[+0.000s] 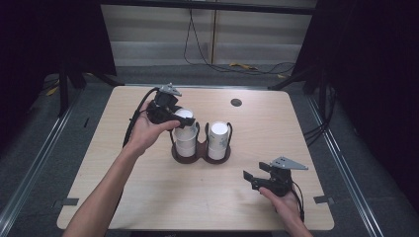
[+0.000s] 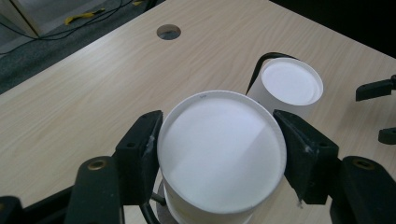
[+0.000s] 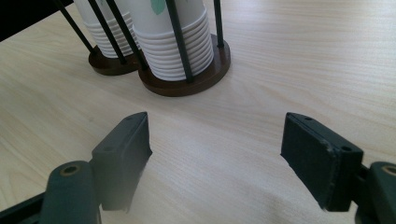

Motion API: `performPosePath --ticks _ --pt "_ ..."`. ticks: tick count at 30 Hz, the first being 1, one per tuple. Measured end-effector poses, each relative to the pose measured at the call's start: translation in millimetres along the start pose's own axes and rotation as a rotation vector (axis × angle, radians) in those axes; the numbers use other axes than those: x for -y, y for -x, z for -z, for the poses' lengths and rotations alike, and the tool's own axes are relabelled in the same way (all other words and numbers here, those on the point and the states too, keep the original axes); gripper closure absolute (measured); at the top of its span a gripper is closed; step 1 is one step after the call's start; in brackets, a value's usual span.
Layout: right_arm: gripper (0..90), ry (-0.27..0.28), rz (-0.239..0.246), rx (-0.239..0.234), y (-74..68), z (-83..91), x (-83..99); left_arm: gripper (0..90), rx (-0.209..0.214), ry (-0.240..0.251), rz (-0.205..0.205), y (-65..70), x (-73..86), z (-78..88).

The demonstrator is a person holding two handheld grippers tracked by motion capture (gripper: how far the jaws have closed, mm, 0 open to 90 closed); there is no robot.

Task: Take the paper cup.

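Matt paper cups [image 1: 187, 131], wood-grain table [image 1: 123, 173]

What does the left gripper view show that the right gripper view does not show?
Left gripper view: the left tongs are closed on the top cup of one stack, seen from above on its flat white bottom. The round hole in the table and the floor cables are there too.

Right gripper view: the right tongs are open, with bare table between them. It shows the stacked cup rims from the side, the black rods and the brown base.

Both share the wooden table and the two cup stacks.
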State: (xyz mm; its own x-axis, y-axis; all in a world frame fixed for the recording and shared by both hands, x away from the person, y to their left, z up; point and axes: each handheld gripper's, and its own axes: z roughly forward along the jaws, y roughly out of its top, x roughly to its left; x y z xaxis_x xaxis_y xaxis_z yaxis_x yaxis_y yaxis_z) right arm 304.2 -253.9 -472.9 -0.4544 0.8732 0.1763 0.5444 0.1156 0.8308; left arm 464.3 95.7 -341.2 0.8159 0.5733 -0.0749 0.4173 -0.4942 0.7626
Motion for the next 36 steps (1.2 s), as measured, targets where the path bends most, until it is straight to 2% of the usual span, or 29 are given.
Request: performPosePath --ticks 13,14,18,22,27,29,30,32,36 --pt "24.0 -0.002 0.003 -0.004 -0.6 -0.8 -0.2 36.0 0.01 0.022 -0.022 2.8 -12.3 14.1" --pt "24.0 0.0 0.002 -0.006 -0.5 -0.6 -0.1 36.0 0.01 0.029 -0.014 3.5 -12.4 14.6" --pt "23.9 -0.002 0.005 -0.003 -0.3 -0.6 -0.2 35.9 0.002 0.028 -0.033 4.8 -14.5 20.2" --pt "23.9 -0.003 0.002 -0.003 -0.3 -0.8 -0.1 35.9 0.004 0.049 -0.031 5.8 -16.3 25.3" --pt "23.9 -0.001 0.002 -0.002 -0.7 -0.1 -0.3 35.9 0.021 0.057 -0.043 10.2 -20.1 31.9" --pt "23.9 0.0 0.004 -0.006 0.1 0.0 -0.6 35.9 0.055 0.07 -0.046 13.3 -20.2 34.9" --pt "23.9 0.005 0.001 -0.006 0.4 0.6 -1.1 35.9 0.063 0.068 -0.052 15.7 -20.0 36.6" --pt "23.8 0.015 -0.004 -0.018 1.4 1.3 -1.3 35.9 0.049 0.065 -0.08 20.8 -19.3 39.6" --pt "23.5 0.027 0.007 -0.037 -0.7 1.4 -1.9 35.9 0.07 0.063 -0.113 29.0 -16.9 43.5"
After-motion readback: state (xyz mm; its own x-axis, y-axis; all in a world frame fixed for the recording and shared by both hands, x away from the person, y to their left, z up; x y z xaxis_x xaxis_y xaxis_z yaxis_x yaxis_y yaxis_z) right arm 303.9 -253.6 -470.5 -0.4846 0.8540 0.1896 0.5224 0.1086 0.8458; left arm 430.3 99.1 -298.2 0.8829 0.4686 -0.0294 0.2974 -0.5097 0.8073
